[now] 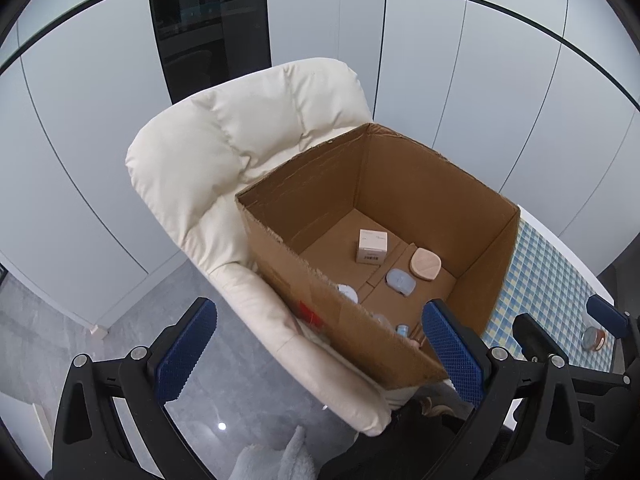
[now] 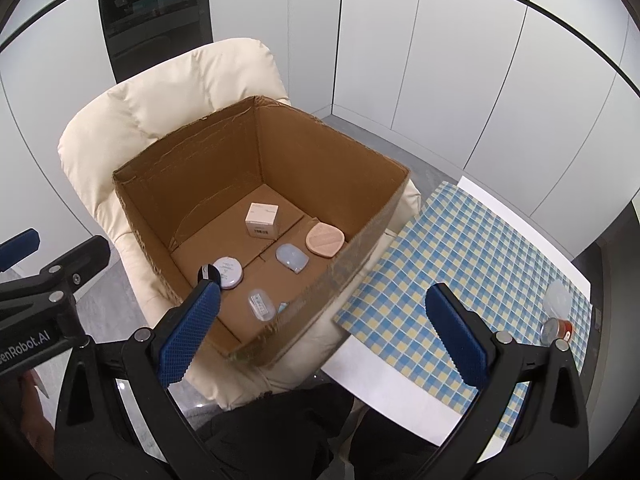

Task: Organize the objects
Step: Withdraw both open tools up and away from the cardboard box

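An open cardboard box (image 1: 400, 184) (image 2: 320, 148) sits on a cream armchair. Inside lie a small white carton (image 2: 262, 220) (image 1: 373, 245), a peach compact (image 2: 325, 240) (image 1: 426, 263), a pale blue case (image 2: 293, 258) (image 1: 400, 281), a round white compact (image 2: 228, 272), a clear small case (image 2: 260, 304) and a small black round item (image 2: 209, 273). My left gripper (image 1: 320, 354) hovers open over the box's near wall, holding nothing. Wide open too, my right gripper (image 2: 320, 332) hangs above the box's near right corner. On the checked cloth lies a small red-lidded jar (image 2: 556, 330) (image 1: 594, 338).
The cream armchair (image 1: 224, 160) (image 2: 160, 92) carries the box. A table with a blue and yellow checked cloth (image 2: 460, 264) (image 1: 548, 280) stands to the right, with a clear plastic piece (image 2: 560, 298) near the jar. White cabinet panels line the back. Grey floor lies at left.
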The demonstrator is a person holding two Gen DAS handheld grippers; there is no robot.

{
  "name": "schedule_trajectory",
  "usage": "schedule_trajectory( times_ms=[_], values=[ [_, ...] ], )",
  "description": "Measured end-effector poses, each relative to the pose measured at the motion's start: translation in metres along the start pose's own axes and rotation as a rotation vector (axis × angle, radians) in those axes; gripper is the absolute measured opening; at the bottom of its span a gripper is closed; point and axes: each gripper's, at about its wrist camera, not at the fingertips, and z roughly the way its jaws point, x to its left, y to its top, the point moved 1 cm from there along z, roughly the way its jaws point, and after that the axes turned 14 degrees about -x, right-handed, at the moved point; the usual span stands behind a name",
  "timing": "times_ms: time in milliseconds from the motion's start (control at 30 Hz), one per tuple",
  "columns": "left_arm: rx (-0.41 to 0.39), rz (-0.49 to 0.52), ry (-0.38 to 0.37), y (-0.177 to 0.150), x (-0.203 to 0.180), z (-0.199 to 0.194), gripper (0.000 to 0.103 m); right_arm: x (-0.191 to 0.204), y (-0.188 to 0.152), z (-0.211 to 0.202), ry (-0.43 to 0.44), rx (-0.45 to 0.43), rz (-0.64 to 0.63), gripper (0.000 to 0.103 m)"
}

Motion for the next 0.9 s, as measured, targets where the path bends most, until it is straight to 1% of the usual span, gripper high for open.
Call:
schedule_trajectory(
  times_ms=[200, 367, 500, 733, 900],
  values=[
    [-0.021, 0.016, 0.003, -0.005, 0.002, -0.020, 0.102, -0.006, -0.009, -0.025, -0.018, -0.021, -0.001, 0.103],
    [-0.021, 0.030, -0.001, -0.017, 0.002, -0.035, 0.102, -0.004, -0.018, -0.049, -0.010, -0.041, -0.011, 0.103],
    [-0.025, 0.053, -0.002, -0.027, 0.003, -0.047, 0.102, -0.002, -0.026, -0.065, -0.028, -0.046, -0.021, 0.103],
    [-0.018, 0.070, 0.005, -0.043, 0.007, -0.060, 0.102, -0.009, -0.045, -0.090, -0.002, -0.036, 0.018, 0.103],
    [-0.012, 0.095, -0.004, -0.055, 0.005, -0.070, 0.102, -0.011, -0.059, -0.102, 0.013, -0.019, 0.026, 0.103]
  ],
)
